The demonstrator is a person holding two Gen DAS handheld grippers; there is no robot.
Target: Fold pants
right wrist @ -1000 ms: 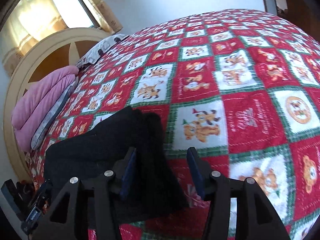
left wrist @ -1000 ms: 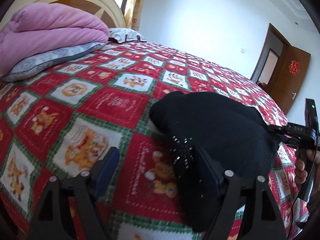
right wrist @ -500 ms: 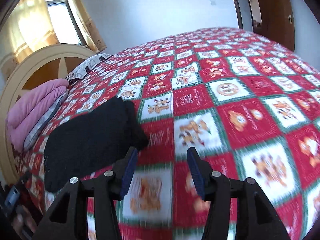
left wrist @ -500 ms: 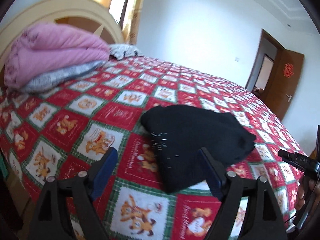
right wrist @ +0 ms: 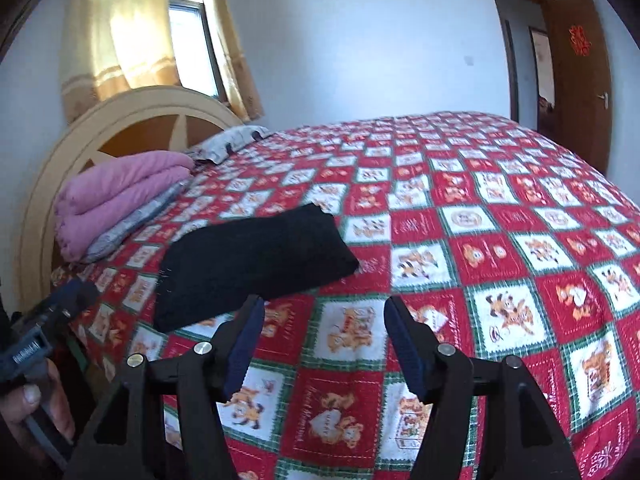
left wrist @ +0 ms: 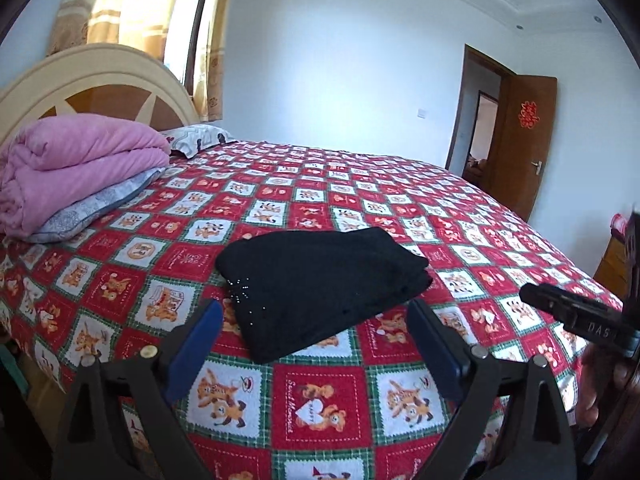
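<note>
One pair of black pants (left wrist: 320,282), folded into a thick, nearly rectangular bundle, several layers visible at its edge at 3 o'clock in the left wrist view. Small pale dots scattered near its corner at 9 o'clock. Fabric dark and matte, no loose leg sticking out. Lying flat on the bed (left wrist: 304,396), on the red, white and green checked cover with bear pictures, toward the near edge of the bed; in the right wrist view the same bundle (right wrist: 256,268) at 10 o'clock from the middle of the picture.

Two grippers. Left gripper (left wrist: 316,344): jaws wide apart, just been opening, nothing between the blue pads, held above the cover and away from the pants, which appear behind the gap at 12 o'clock. Right gripper (right wrist: 322,344): jaws apart, also just been opening, nothing clamped, only the cover seen in the gap; pants at 11 o'clock from it, not touched.

One pink quilt (left wrist: 76,168), folded, on top of one grey pillow (left wrist: 96,204), at 9 o'clock. One second pillow (left wrist: 200,138) with pattern, at 11 o'clock, by one cream headboard (left wrist: 88,80). One window (right wrist: 194,40) with yellow curtains. One brown door (left wrist: 524,148), open, with one red ornament, at 2 o'clock.

One hand (right wrist: 28,408) on the other gripper's handle at 8 o'clock in the right wrist view.
</note>
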